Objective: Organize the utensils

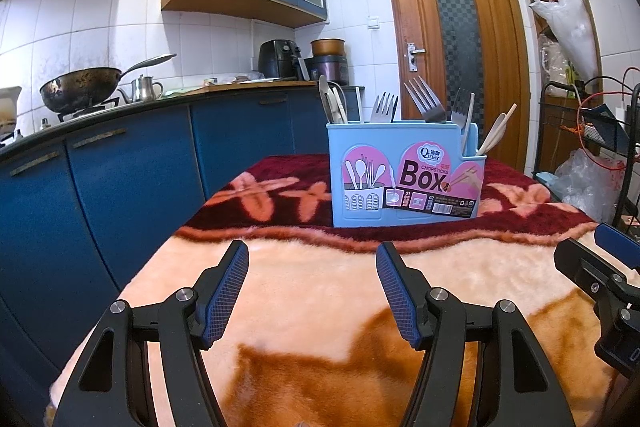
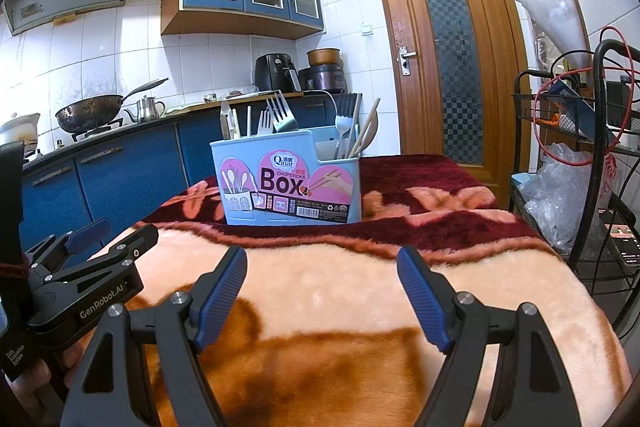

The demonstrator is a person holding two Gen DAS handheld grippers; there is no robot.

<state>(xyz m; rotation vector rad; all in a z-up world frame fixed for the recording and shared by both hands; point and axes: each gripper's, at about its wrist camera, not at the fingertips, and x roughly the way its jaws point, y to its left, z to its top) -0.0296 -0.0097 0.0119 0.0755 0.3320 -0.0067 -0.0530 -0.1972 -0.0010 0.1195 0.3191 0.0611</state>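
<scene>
Standing upright on the fuzzy blanket (image 1: 320, 279) over the worktop is a light blue box (image 1: 404, 179) with a pink label; forks (image 1: 426, 103), spoons and chopsticks (image 2: 366, 131) stick up out of it; from the left tool (image 1: 313, 255) it sits at about 1 o'clock, well apart; from the right tool (image 2: 322, 259) at 11 o'clock; both tools have fingers spread apart, holding nothing.

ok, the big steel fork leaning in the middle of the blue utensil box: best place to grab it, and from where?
Judging by its pose, grip the large steel fork at its neck just below the tines, coming from above. Only the head clears the light blue plastic utensil box; the handle is hidden inside. It leans, so tilt to match. Both grippers are open and empty.
</scene>
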